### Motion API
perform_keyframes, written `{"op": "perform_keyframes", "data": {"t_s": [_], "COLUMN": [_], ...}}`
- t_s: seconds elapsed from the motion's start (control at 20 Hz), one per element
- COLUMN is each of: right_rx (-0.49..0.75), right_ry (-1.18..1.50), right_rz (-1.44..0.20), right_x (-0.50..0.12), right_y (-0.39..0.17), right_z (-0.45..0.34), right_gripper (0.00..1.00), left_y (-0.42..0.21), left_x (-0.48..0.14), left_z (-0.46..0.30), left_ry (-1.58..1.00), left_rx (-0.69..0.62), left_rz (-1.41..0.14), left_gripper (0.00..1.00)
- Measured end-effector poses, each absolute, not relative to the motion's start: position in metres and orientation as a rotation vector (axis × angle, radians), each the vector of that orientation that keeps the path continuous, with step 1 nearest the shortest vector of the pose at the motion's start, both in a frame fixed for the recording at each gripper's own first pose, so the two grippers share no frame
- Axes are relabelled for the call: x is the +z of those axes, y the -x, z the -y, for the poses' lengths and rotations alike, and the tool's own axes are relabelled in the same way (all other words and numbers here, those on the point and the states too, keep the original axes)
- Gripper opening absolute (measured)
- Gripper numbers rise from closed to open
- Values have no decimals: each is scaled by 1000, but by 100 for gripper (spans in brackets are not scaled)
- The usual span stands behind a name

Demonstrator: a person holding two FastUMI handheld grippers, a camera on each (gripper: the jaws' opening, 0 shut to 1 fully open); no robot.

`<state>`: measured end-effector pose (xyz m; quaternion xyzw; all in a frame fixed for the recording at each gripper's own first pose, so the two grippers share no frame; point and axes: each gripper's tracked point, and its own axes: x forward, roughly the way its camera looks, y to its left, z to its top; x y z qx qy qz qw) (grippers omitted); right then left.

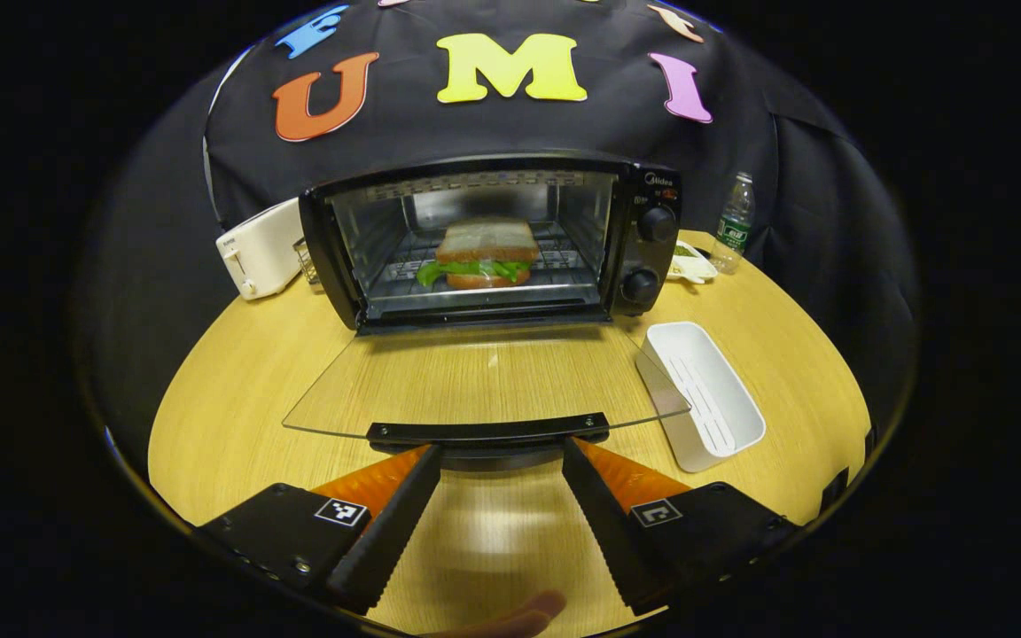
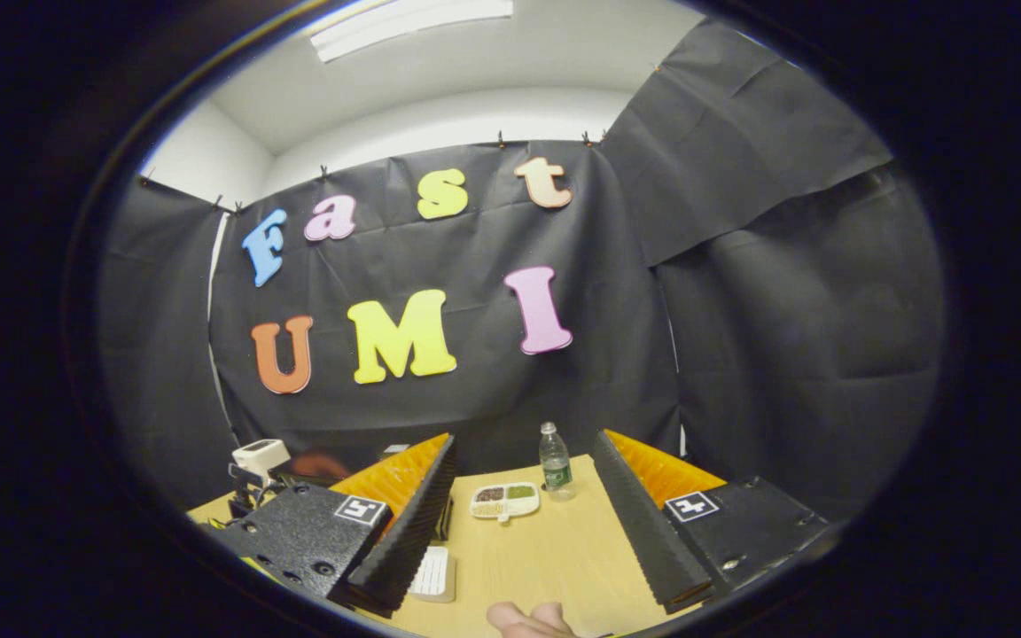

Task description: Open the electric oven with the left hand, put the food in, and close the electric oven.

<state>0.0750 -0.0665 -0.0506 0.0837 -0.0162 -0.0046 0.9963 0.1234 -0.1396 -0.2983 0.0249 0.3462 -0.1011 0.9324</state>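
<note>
Electric oven point(image 1: 493, 239) at the far middle of the round wooden table point(image 1: 236, 399), door point(image 1: 484, 381) dropped flat toward the camera, clear glass with a dark handle point(image 1: 488, 431) along its near edge. Sandwich point(image 1: 484, 254) inside on the wire rack, lettuce showing between the bread slices. Two knobs stacked on the oven's right panel.

Around it: white toaster point(image 1: 262, 248) just beside the oven's left wall; white rectangular tray point(image 1: 705, 394) on the table right of the open door, close to its corner; small divided dish point(image 1: 692, 263) and a water bottle point(image 1: 734, 221) behind that, near the table's far right edge.

Left tongs point(image 1: 497, 456) spread wide, tips just at the door handle's two ends, handle lying between them; contact not clear. Nothing between the tongs and the oven but the door itself.

Right tongs point(image 2: 524, 452) also spread wide, holding nothing, raised and aimed at the booth wall, with the divided dish and water bottle seen between the fingers. A fingertip at the bottom edge of each view.
</note>
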Motion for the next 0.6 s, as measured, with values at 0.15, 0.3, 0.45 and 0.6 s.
{"op": "perform_keyframes", "data": {"t_s": [0.15,0.3,0.45,0.6], "right_rx": [-2,-15,-4,15], "right_ry": [-158,-145,-148,-160], "right_rz": [53,73,69,61], "right_x": [-45,-42,-44,-48], "right_y": [-75,-74,-72,-72], "right_z": [65,70,68,67], "right_gripper": [99,99,99,99], "left_y": [-135,-144,-153,-162], "left_x": [-275,-259,-247,-233], "left_z": [139,140,139,137], "left_ry": [-53,-60,-57,-75], "left_rx": [-198,-192,-187,-196], "left_rz": [-657,-621,-589,-536], "left_gripper": [93,93,94,96]}}
